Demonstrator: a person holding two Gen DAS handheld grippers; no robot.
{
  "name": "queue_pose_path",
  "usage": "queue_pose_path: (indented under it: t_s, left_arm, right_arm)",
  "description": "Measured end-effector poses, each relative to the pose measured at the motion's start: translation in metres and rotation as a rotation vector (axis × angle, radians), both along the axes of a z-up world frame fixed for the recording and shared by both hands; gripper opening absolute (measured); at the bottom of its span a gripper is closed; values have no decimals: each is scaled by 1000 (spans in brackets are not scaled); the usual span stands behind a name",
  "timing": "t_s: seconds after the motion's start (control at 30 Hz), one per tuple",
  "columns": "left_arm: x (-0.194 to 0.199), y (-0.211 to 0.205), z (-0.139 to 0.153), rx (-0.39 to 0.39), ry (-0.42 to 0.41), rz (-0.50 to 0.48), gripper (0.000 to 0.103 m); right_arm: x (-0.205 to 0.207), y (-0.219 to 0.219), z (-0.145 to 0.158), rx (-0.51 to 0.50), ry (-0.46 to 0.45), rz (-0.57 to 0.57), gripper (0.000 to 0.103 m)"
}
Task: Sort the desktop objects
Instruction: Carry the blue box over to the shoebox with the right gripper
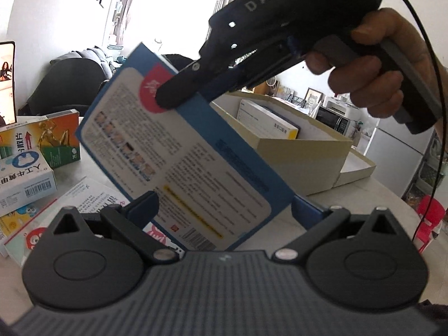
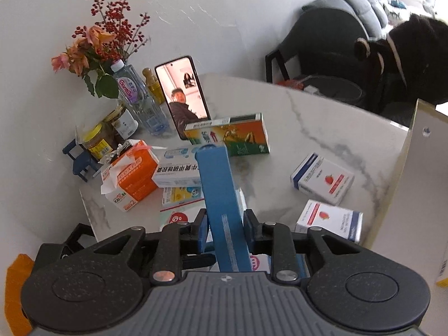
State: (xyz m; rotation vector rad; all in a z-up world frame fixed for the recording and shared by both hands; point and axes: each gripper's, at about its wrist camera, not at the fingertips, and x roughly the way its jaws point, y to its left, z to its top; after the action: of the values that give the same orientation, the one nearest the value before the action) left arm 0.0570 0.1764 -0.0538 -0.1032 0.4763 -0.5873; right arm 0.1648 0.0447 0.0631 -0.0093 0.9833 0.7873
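A flat blue box [image 1: 193, 154] with white printed back is held up above the table. My right gripper [image 1: 168, 95] is shut on its upper part; in the right wrist view the box [image 2: 221, 196] shows edge-on between the closed fingers [image 2: 225, 229]. My left gripper [image 1: 224, 204] is open, its fingers spread on either side of the box's lower end. A cream cardboard box [image 1: 294, 151] stands open behind, with a white and yellow carton [image 1: 266, 120] inside.
Medicine boxes lie on the marble table: an orange-green one [image 2: 232, 134], a white one [image 2: 179, 173], two strawberry ones [image 2: 322, 179] [image 2: 330, 218], an orange tissue pack [image 2: 134, 173]. A phone [image 2: 182, 95], bottle [image 2: 137, 98], jars [image 2: 109, 134] and flowers [image 2: 98, 44] stand at the back.
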Motion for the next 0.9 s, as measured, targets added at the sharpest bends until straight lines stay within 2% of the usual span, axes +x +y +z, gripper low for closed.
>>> queue_pose_path:
  t_s: [0.13,0.53,0.9]
  left_arm:
    - [0,-1,-3,3,10,3,103]
    - [3,1,-2,14,46,58,102]
    - [7,0,2,28,74,104,102]
  right_arm:
    - [2,4,-15,-15,49,16,29]
    - [3,14,-32,-68,46,30,29]
    - [2,12,-37,-81,-23,19,25]
